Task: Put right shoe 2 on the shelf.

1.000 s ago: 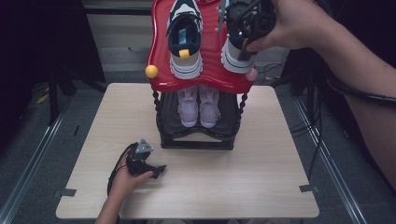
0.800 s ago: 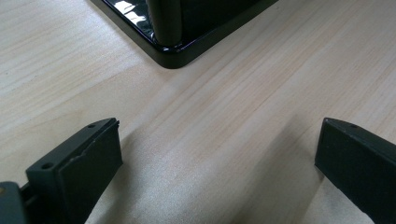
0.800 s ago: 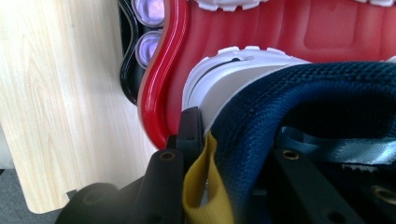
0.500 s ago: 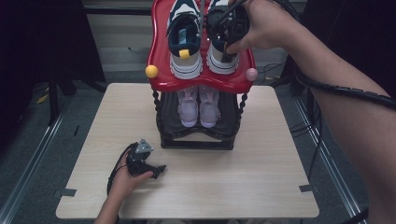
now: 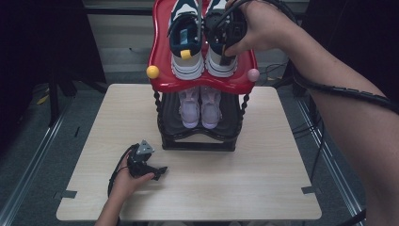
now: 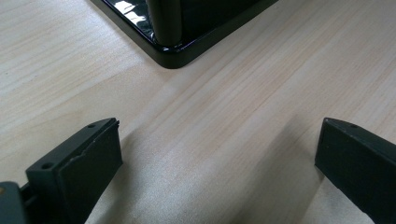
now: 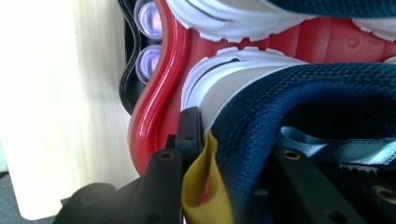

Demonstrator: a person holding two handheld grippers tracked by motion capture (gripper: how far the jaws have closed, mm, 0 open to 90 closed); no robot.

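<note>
Resting on the table (image 5: 263, 188), the left gripper (image 5: 149, 170) is sitting idle with its jaws spread wide and nothing between them; just ahead of them is the black base corner of the rack (image 6: 175, 44).

Up and to the right, the right gripper (image 5: 227, 47) is pinching the heel of the right-hand sneaker (image 5: 220, 61) on the rack's red top shelf (image 5: 160, 70). One jaw is running down the outside of the heel beside the yellow pull tab (image 7: 203, 186), the other is sitting inside the collar. The sneaker's sole looks to be resting on the shelf, with its mate (image 5: 186, 47) just beside the gripper's left.

Risks, as a judgement:
- The grip is taking only collar fabric and padding, so the sneaker may be sagging or twisting free if lifted, since the weight hangs forward of the jaws.
- The heel is sitting close to the shelf's front lip; a pull toward the person could be tipping it off onto the lilac shoes (image 5: 200, 108) below or the table.
- The mate is close enough that a sideways swing could be nudging it.

View notes: the right gripper view is giving the jaw placement on the heel, which the hand is covering in the high view. The high view is giving both pairs and rack position. The left gripper view is confirming empty jaws.
</note>
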